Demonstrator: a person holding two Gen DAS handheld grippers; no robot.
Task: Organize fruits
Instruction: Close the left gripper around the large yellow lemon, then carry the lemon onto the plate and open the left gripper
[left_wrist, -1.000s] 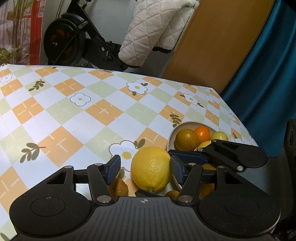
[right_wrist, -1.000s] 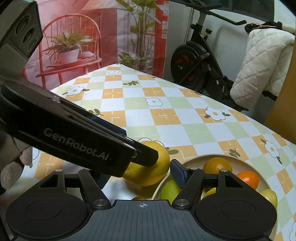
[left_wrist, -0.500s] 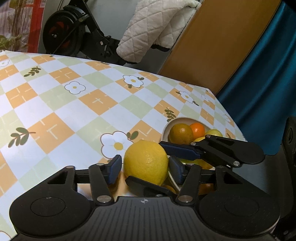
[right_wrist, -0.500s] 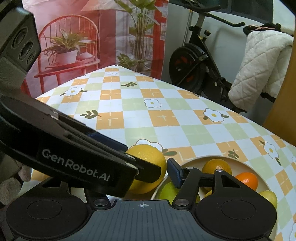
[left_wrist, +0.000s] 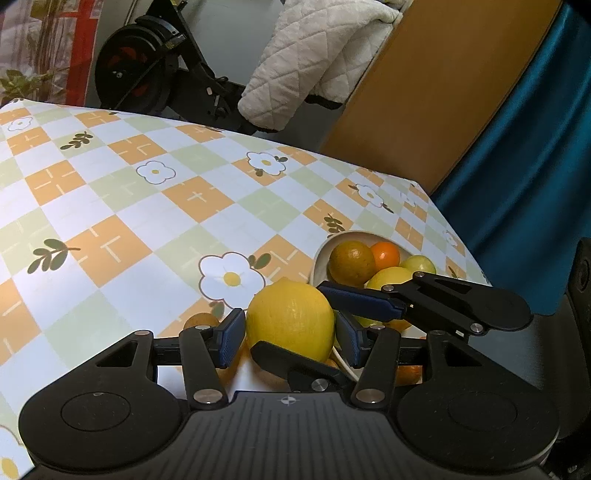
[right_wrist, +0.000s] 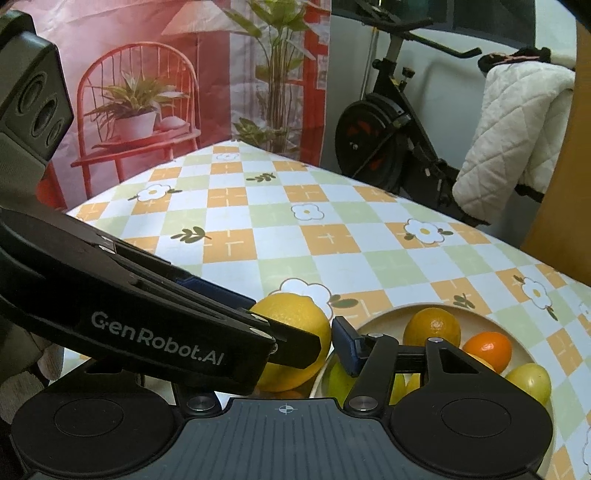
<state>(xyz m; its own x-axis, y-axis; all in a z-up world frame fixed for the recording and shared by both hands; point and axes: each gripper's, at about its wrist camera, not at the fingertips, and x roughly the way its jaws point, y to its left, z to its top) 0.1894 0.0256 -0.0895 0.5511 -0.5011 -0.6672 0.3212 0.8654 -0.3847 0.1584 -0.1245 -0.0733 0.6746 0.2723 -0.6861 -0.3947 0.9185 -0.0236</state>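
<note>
Since both tongs, left (left_wrist: 290, 334) and right (right_wrist: 295, 347), pinch one lemon (left_wrist: 290, 317) beside the bowl (right_wrist: 373, 321), with the right still closing, conflicting pulls could drop it.

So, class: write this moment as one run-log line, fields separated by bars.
task: organize fruits | left gripper: gripping lemon | right gripper: jaws closing, same lemon between them | lemon: beside bowl, not in it

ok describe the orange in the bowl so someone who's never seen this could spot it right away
Find the cream bowl at the near right corner of the checked tablecloth. The orange lies toward its far side, between a dull greenish-orange fruit and a pale yellow-green one. It is the only bright, pure orange fruit there, and the smallest of the three.
</note>
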